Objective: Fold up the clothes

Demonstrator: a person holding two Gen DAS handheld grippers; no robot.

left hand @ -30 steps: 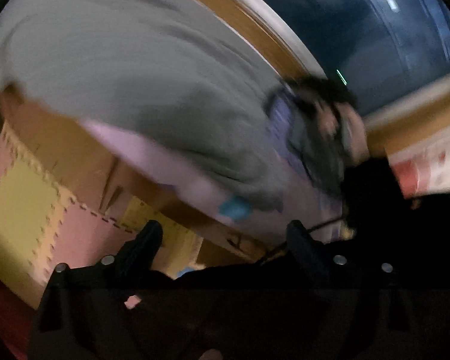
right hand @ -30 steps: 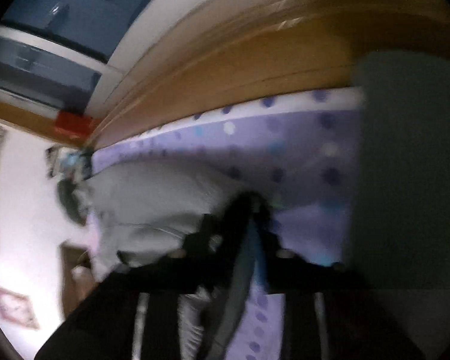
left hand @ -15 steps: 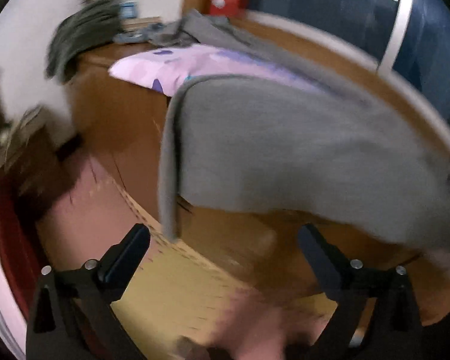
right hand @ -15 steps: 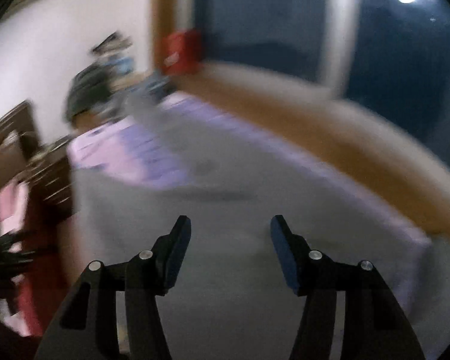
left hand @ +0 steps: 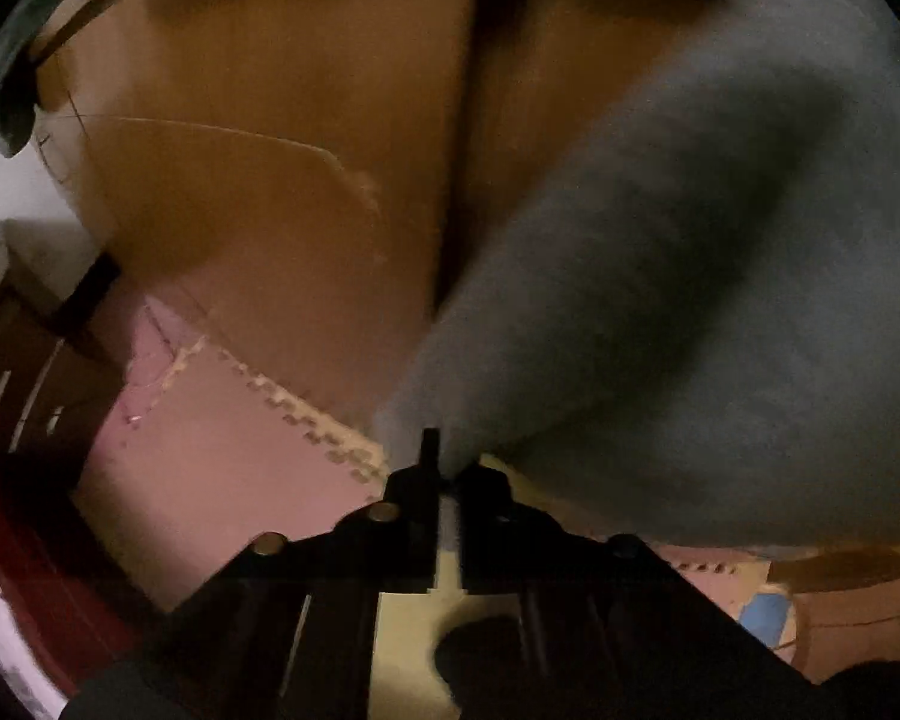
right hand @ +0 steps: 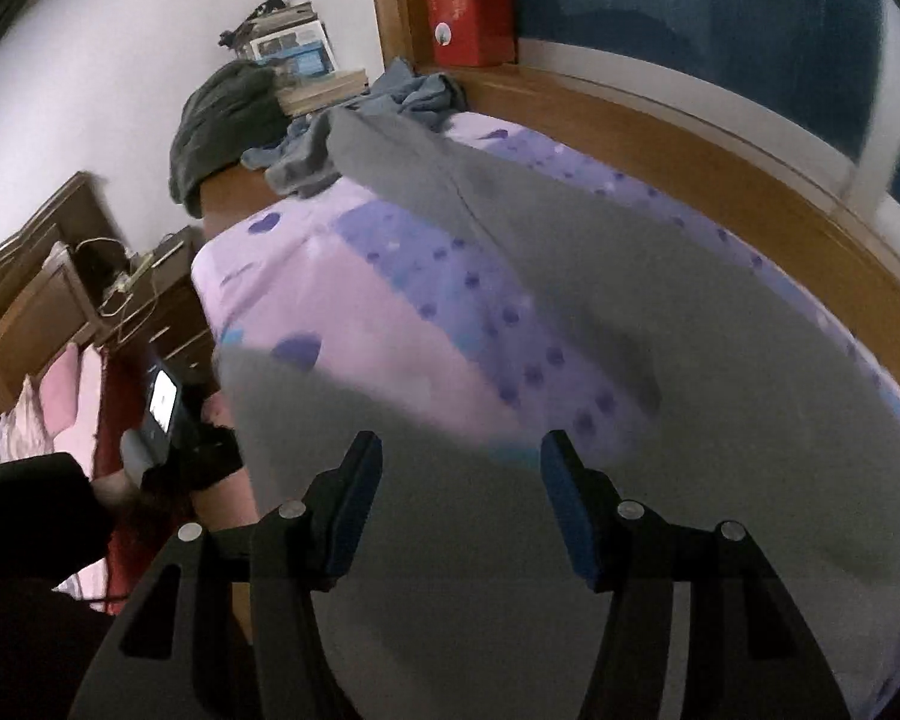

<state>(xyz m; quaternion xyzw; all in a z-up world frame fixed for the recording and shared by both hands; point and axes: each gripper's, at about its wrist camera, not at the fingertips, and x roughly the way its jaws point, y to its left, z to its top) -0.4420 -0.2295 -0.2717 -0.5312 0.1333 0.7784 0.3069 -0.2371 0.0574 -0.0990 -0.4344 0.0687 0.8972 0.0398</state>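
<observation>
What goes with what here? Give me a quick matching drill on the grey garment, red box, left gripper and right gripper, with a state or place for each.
Things:
1. grey garment
2. red box
3. left gripper
4. right gripper

States or places:
A. open, above the cloth
B. on the wooden ledge by the window
C. shut on a corner of cloth
D. spread over the dotted purple bed sheet, hanging off its edge

Pairs: 1-D, 2-B, 3-C, 4-A

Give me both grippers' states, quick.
Left gripper: shut on the grey garment.
Right gripper: open, holding nothing.
</observation>
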